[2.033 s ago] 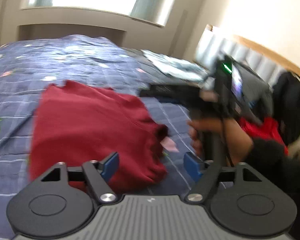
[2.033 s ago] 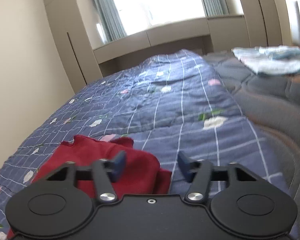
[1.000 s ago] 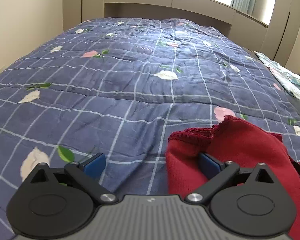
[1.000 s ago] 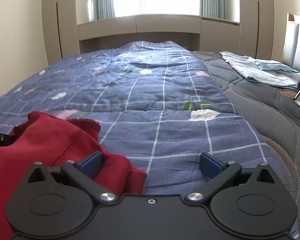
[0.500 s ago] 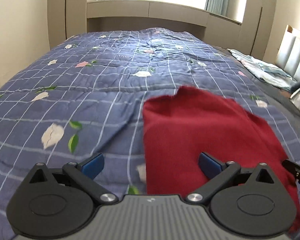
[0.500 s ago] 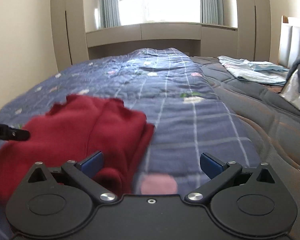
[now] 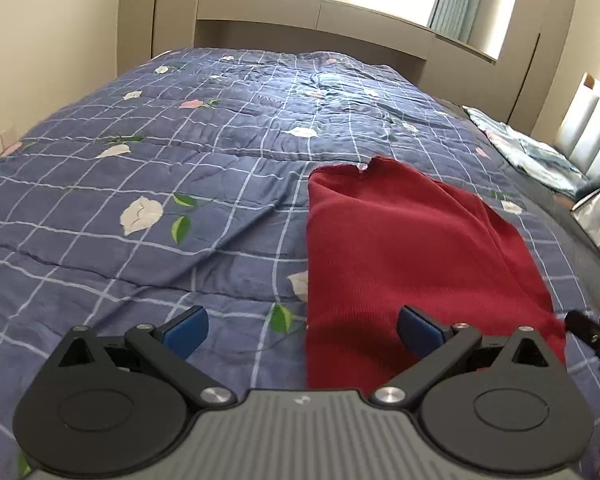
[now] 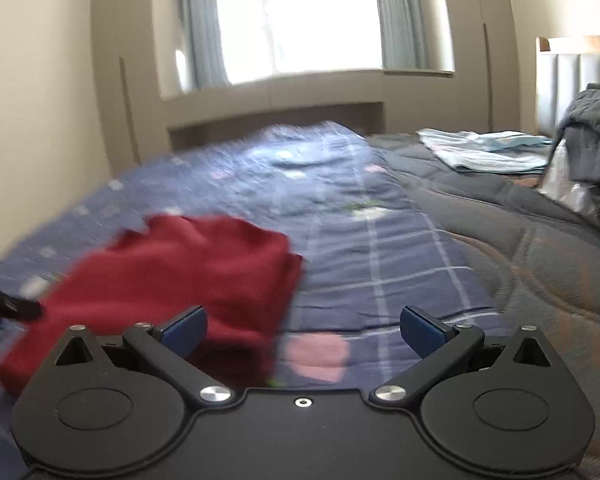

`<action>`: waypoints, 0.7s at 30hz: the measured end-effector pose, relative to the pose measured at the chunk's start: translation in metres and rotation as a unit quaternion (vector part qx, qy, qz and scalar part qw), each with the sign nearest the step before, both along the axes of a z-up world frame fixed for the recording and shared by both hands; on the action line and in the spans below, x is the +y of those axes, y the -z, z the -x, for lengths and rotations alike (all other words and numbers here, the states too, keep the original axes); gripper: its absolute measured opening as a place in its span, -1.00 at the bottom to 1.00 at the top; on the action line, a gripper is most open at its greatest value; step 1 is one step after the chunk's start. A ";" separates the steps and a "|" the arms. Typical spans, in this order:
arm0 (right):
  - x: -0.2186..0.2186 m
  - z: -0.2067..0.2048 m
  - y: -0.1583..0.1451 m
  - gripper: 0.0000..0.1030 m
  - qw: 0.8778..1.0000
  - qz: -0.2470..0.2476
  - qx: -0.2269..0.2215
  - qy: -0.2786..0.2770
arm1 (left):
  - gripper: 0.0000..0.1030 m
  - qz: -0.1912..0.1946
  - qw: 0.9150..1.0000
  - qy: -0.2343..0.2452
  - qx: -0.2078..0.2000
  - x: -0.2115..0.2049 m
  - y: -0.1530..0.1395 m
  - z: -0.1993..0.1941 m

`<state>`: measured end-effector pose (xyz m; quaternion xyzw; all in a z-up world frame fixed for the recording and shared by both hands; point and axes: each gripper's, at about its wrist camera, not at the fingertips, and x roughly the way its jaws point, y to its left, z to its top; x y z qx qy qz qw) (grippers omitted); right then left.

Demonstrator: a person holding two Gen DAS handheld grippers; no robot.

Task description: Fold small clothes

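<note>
From the left wrist, the left gripper (image 7: 302,330) hangs with its blue fingers spread wide and empty above the blue checked quilt (image 7: 204,184), and the folded red garment (image 7: 404,248) lies flat on that quilt, its near edge under the right-hand finger. From the right wrist, blurred, the right gripper (image 8: 303,330) is likewise spread and empty, the red garment (image 8: 188,272) on the quilt (image 8: 380,272) beyond its left-hand finger.

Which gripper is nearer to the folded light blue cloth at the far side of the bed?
Right. The right gripper is nearer to the light blue cloth; the left gripper sits further away, beyond the red garment.
</note>
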<state>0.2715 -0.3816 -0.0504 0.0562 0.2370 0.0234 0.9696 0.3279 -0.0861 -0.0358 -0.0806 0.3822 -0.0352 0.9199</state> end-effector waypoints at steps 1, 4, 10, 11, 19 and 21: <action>0.004 0.004 -0.002 0.99 1.000 -0.003 -0.003 -0.011 | 0.99 -0.001 1.000 -0.002 0.004 0.000 0.000 0.002; 0.018 0.011 0.001 0.99 0.999 0.018 0.004 -0.031 | 0.99 0.000 1.000 -0.005 0.020 0.000 0.002 0.005; 0.018 0.010 0.023 0.99 0.998 0.033 0.044 0.006 | 0.99 0.008 0.999 -0.012 0.040 0.005 0.012 0.010; 0.014 0.009 0.024 0.99 0.999 0.020 0.048 0.015 | 0.99 0.009 0.999 -0.011 0.040 0.005 0.013 0.010; 0.001 0.017 0.020 0.99 0.999 -0.023 0.028 0.021 | 0.99 0.005 0.999 -0.009 0.040 0.005 0.013 0.010; -0.003 0.019 0.011 0.99 0.999 -0.048 0.005 0.017 | 0.99 0.002 0.999 -0.007 0.039 0.004 0.011 0.010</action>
